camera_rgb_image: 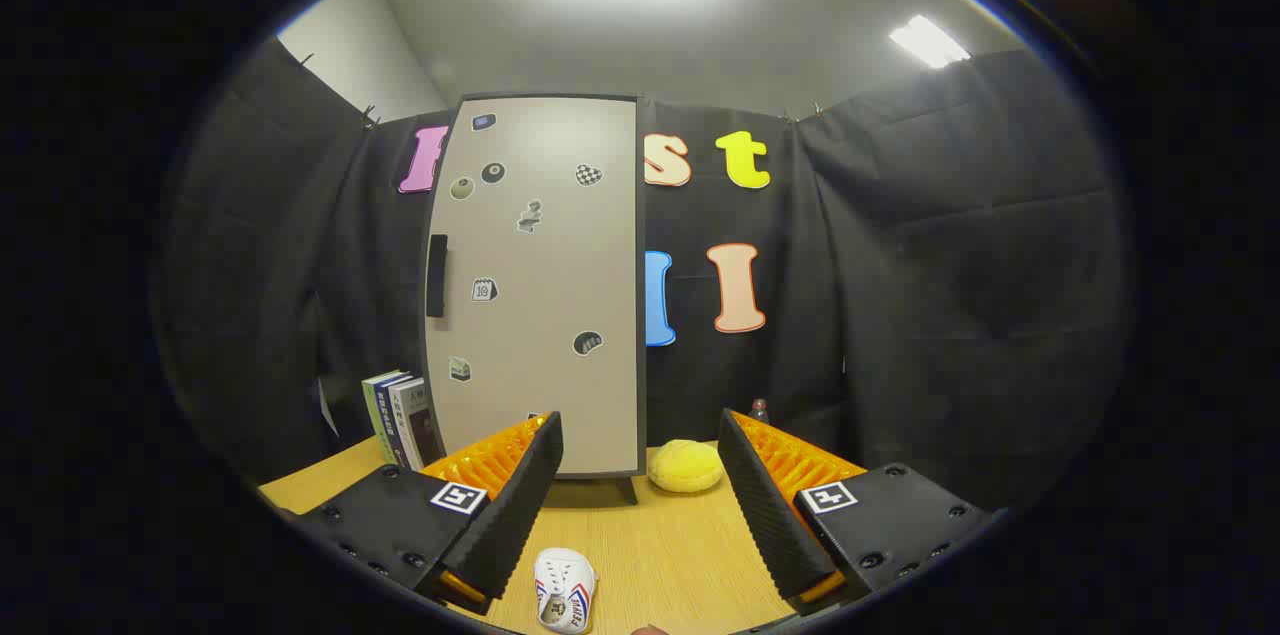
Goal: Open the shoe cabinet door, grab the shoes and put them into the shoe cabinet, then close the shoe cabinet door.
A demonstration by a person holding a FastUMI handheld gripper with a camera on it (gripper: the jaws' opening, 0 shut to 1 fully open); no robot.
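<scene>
Low in the frame the gripper [640,475] stands wide open with nothing between its ribbed fingers, and a small white shoe [565,590] lies on the wood-grain table [680,555] between them, nearer the left one. Centre frame, the tall flat-fronted shoe cabinet [540,285] stands closed, stickers dotting its smooth beige door, a round yellow plush [686,466] at its lower right and upright books [400,415] at its lower left.

The shoe cabinet [540,285] is standing upright on the wooden tabletop, its beige door shut and dotted with little stickers, a dark handle sitting along its left edge. A small white shoe [565,590] with red and blue stripes is lying in front of it, toe pointed toward the cabinet.
</scene>
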